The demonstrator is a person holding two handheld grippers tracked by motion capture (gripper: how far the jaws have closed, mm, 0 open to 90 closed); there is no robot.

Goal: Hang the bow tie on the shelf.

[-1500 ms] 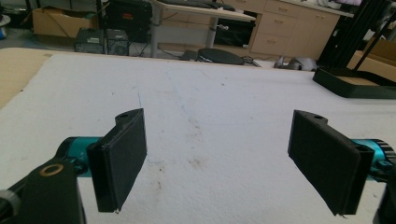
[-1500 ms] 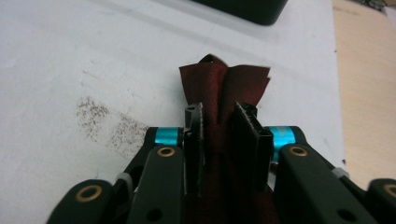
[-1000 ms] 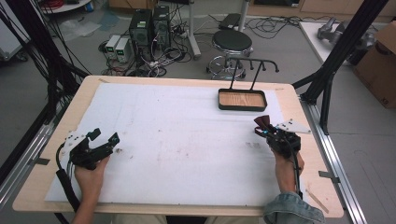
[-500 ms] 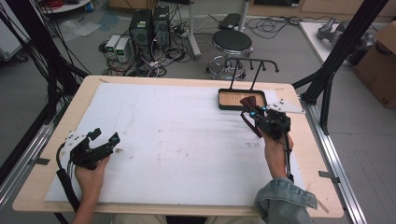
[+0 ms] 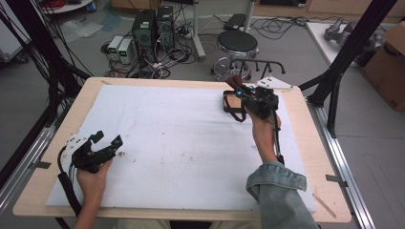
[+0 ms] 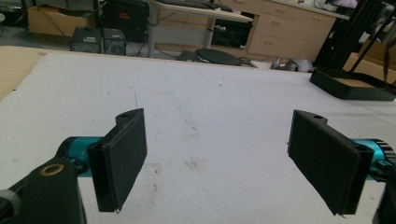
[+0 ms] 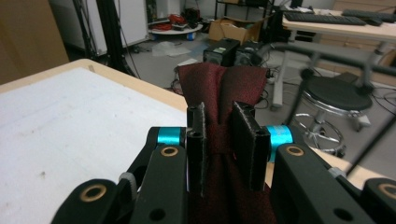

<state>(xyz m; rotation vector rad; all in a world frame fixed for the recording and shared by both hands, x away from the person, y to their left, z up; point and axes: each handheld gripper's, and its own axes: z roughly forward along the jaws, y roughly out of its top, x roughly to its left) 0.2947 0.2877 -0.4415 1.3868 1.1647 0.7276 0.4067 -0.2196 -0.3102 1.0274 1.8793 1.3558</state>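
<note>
My right gripper [image 5: 237, 89] is shut on a dark red bow tie [image 7: 223, 83]; the cloth is pinched between the jaws and fans out above them. In the high view the gripper hovers at the table's back right, over a black tray [image 5: 225, 103] with a wooden floor, and hides most of it. The tie's dark strap [image 5: 236, 116] hangs down over the tray's near edge. My left gripper [image 5: 106, 138] rests on the white mat [image 5: 181, 143] at the front left, open with nothing between its wide-spread jaws [image 6: 219, 154]. In the left gripper view the tray [image 6: 350, 87] lies far off to the right.
The white mat covers most of the wooden table [image 5: 315, 157]. Black frame posts [image 5: 344, 62] stand beside the table's right and left edges. On the floor beyond the back edge are a stool [image 5: 237, 43] and computer boxes [image 5: 153, 24].
My right gripper has carried the bow tie from the table's right side up and to the back left, over the tray. The left gripper has stayed put.
</note>
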